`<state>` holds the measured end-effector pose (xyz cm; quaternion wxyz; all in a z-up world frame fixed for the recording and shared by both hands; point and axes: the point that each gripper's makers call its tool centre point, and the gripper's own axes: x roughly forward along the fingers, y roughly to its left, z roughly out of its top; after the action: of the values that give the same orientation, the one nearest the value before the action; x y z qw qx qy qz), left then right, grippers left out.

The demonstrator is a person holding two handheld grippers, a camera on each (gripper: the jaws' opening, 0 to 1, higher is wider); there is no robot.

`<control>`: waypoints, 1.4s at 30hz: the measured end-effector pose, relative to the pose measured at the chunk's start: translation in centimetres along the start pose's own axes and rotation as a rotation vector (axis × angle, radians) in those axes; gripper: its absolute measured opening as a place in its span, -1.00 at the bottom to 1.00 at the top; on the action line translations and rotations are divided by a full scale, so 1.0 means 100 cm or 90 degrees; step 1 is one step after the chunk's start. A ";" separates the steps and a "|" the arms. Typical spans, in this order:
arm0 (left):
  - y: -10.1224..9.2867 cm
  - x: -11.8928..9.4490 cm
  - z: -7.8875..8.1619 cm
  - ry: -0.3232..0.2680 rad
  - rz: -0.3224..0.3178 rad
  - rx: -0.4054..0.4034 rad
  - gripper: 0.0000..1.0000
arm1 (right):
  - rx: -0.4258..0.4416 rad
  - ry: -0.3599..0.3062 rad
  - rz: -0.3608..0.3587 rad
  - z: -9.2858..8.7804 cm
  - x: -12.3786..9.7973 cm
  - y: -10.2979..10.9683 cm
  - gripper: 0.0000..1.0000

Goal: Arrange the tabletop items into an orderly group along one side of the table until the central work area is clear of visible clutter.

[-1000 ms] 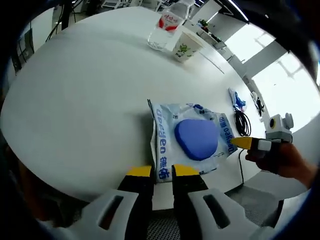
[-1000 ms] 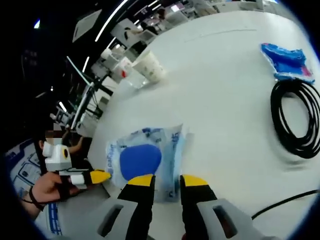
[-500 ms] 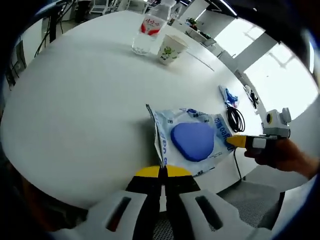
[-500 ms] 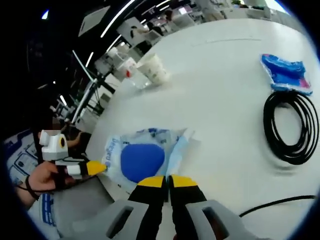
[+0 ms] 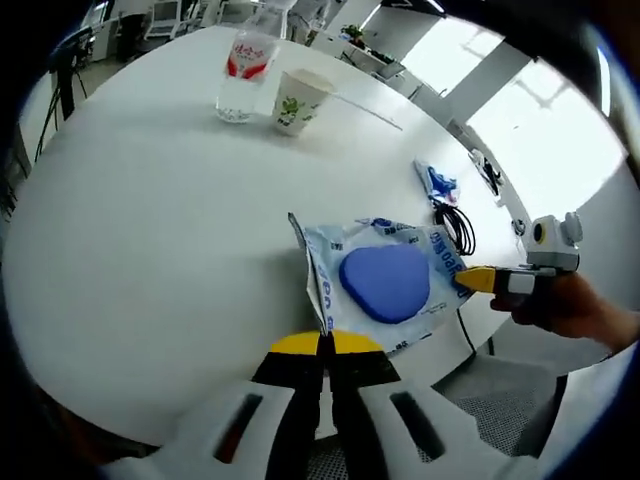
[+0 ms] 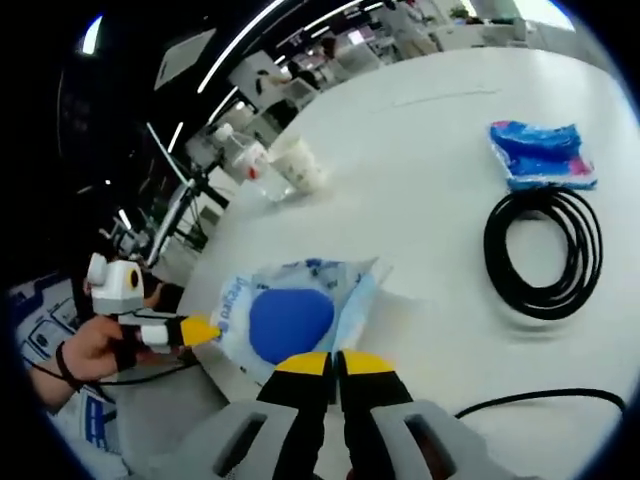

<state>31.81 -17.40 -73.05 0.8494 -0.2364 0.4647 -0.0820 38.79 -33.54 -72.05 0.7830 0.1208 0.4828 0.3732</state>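
claws pinch the packet at both ends

left claw [image 5: 326,343] and right claw [image 6: 335,361] are each clamped on an opposite edge of the packet [image 5: 385,282], which lies at the bench [image 5: 150,210] near rim. its long axis runs between them; bottle [image 5: 245,62], cup [image 5: 296,100] and cable [image 6: 545,250] sit farther in.

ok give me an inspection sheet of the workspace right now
Surface: white table, mostly bare.
Job's things: wipes pack at the near edge; water bottle and paper cup standing side by side at the far side; blue pouch.
Clutter: nothing seen.
Grippers: left gripper and right gripper each shut on a pack edge.
Cables: coiled black cable; a loose cable nearby.
Surroundings: office furniture, bright windows.
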 end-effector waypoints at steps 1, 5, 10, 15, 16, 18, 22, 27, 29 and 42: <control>-0.001 0.002 0.002 0.000 -0.002 0.003 -1.00 | 0.003 -0.006 -0.001 0.002 -0.001 -0.001 -1.00; -0.011 0.009 0.014 0.004 -0.008 0.020 -1.00 | 0.025 -0.032 -0.009 0.013 -0.007 -0.010 -1.00; -0.020 0.019 0.028 0.007 -0.020 0.034 -1.00 | 0.042 -0.055 -0.024 0.025 -0.012 -0.021 -1.00; -0.027 0.031 0.047 0.001 -0.030 0.035 -1.00 | 0.055 -0.080 -0.038 0.038 -0.013 -0.033 -1.00; -0.029 0.033 0.050 0.000 -0.031 0.038 -1.00 | 0.057 -0.082 -0.040 0.040 -0.013 -0.035 -1.00; -0.031 0.038 0.057 -0.002 -0.030 0.040 -1.00 | 0.060 -0.089 -0.043 0.046 -0.012 -0.039 -1.00; -0.032 0.046 0.075 -0.016 -0.033 0.028 -1.00 | 0.068 -0.101 -0.047 0.061 -0.009 -0.046 -1.00; -0.031 0.058 0.090 -0.021 -0.038 0.016 -1.00 | 0.063 -0.108 -0.048 0.078 -0.004 -0.055 -1.00; -0.032 0.061 0.094 -0.024 -0.039 0.009 -1.00 | 0.062 -0.109 -0.049 0.082 -0.002 -0.059 -1.00; -0.028 0.091 0.128 -0.065 -0.040 -0.043 -1.00 | 0.072 -0.108 -0.059 0.114 0.019 -0.086 -1.00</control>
<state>47.67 -19.00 -72.75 0.8606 -0.2830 0.4157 -0.0806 52.94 -36.23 -72.35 0.8292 0.1738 0.4402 0.2972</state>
